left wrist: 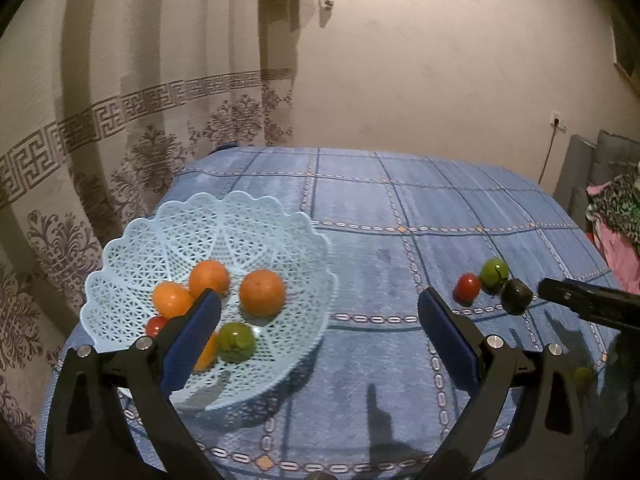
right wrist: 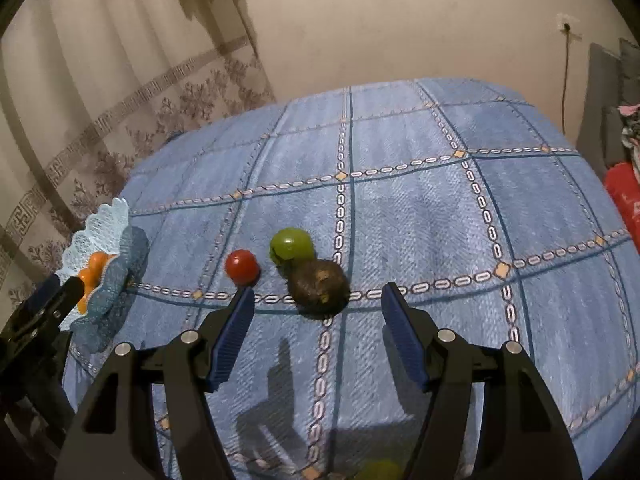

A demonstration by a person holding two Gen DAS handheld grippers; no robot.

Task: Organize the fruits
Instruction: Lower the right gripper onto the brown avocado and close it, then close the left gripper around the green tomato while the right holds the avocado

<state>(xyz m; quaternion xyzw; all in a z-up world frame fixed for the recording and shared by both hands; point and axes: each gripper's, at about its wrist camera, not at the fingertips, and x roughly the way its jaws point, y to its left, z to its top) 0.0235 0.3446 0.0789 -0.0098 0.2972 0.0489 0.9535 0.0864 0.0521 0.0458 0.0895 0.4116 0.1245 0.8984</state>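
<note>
A light-blue lattice basket [left wrist: 120,276] on the blue checked tablecloth [left wrist: 384,248] holds several oranges [left wrist: 262,292], a green fruit [left wrist: 236,342] and a small red one [left wrist: 155,325]. My left gripper [left wrist: 320,312] hangs open just in front of the basket, its left finger over the fruit. On the cloth to the right lie a red fruit [right wrist: 241,266], a green fruit [right wrist: 291,245] and a dark brown fruit [right wrist: 319,286]. My right gripper [right wrist: 318,304] is open, its fingertips flanking the dark brown fruit from the near side. Another green fruit [right wrist: 380,470] lies at the table's near edge.
A patterned curtain [left wrist: 100,128] hangs behind the table at the left, a plain wall behind. Clothes and grey cushions [left wrist: 616,208] are piled at the right, beside a red object [right wrist: 624,196]. The basket [right wrist: 102,232] sits near the table's left edge.
</note>
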